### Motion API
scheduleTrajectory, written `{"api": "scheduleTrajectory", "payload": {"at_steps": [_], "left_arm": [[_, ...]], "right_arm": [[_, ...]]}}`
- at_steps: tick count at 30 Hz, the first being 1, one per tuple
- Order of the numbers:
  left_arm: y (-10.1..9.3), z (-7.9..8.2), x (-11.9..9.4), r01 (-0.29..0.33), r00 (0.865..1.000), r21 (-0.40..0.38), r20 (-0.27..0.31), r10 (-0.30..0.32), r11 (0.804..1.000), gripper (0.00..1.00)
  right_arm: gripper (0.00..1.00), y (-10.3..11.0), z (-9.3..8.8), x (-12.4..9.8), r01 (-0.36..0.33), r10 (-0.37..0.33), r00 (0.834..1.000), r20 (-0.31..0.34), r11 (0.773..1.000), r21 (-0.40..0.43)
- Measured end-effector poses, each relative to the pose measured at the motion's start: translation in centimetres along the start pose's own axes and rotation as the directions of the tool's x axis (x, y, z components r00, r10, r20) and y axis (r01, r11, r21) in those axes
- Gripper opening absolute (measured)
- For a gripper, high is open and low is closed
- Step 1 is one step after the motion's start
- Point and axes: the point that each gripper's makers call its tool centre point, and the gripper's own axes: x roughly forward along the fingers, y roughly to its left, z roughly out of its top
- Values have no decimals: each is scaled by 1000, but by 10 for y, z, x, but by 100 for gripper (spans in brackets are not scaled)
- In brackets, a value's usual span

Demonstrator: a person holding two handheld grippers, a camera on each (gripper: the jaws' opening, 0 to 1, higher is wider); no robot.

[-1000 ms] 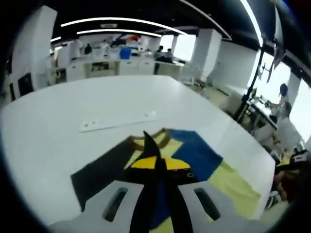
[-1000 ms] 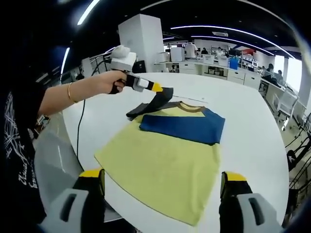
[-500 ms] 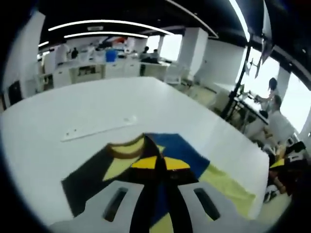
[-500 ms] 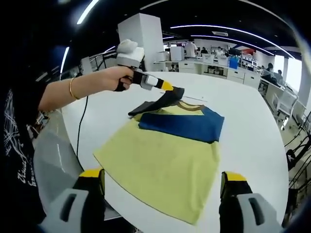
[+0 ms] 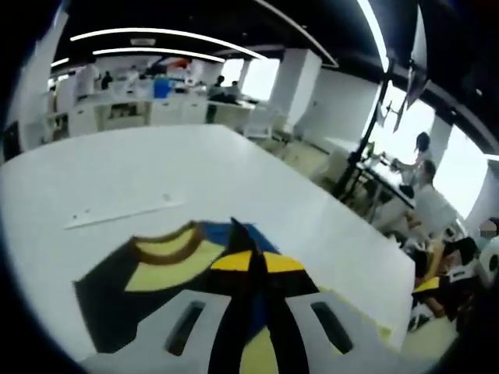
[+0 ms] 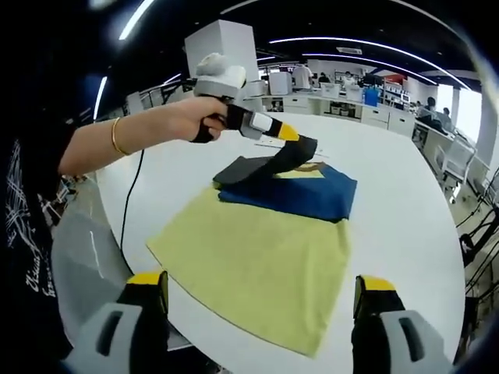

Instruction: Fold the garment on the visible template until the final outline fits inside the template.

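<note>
A yellow short-sleeved T-shirt with navy-blue and black sleeves and a brown collar [image 6: 261, 253] lies on a large round white table [image 6: 398, 195], its yellow body spread flat toward the table's near edge in the right gripper view. The navy-blue sleeve [image 6: 300, 195] is folded across the shirt's upper part, lying flat on the yellow cloth just below the collar. The black sleeve [image 6: 269, 165] is lifted off the shirt at the collar end: the left gripper [image 6: 295, 140], with yellow-tipped jaws pressed together on the sleeve's edge, holds it up so the cloth hangs in a curved band from the jaws down to the part that rests on the table beside the shirt. A person's hand [image 6: 191, 118] grips that tool's handle, with a thin gold bracelet [image 6: 114, 136] on the wrist. In the left gripper view the same gripper [image 5: 251, 261] has its jaws closed on black cloth, with the brown collar [image 5: 160, 238] and a patch of yellow just beyond them on the shirt. A thin white strip [image 5: 117, 214] lies on the table beyond the collar. The right gripper [image 6: 265, 292] hangs over the shirt's hem at the table's near edge, its jaws spread wide apart and holding nothing.
</note>
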Motion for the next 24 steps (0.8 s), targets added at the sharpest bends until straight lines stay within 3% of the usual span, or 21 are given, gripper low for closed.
{"api": "scheduleTrajectory", "payload": {"at_steps": [8,13,24], "left_arm": [[-15,-2,9,32,999,11,-4,-32,999,1],[-33,-2,13,88,996,28,4,-88,996,1],[-61,-26,23,200,979,33,-33,-199,979,1]], "right_arm": [[99,-4,-2,-1,10,-10,1000,-1,1000,5],[99,-5,-6,-4,18,-18,1000,-6,1000,11],[99,-5,-13,-5,18,-18,1000,-23,1000,22]]}}
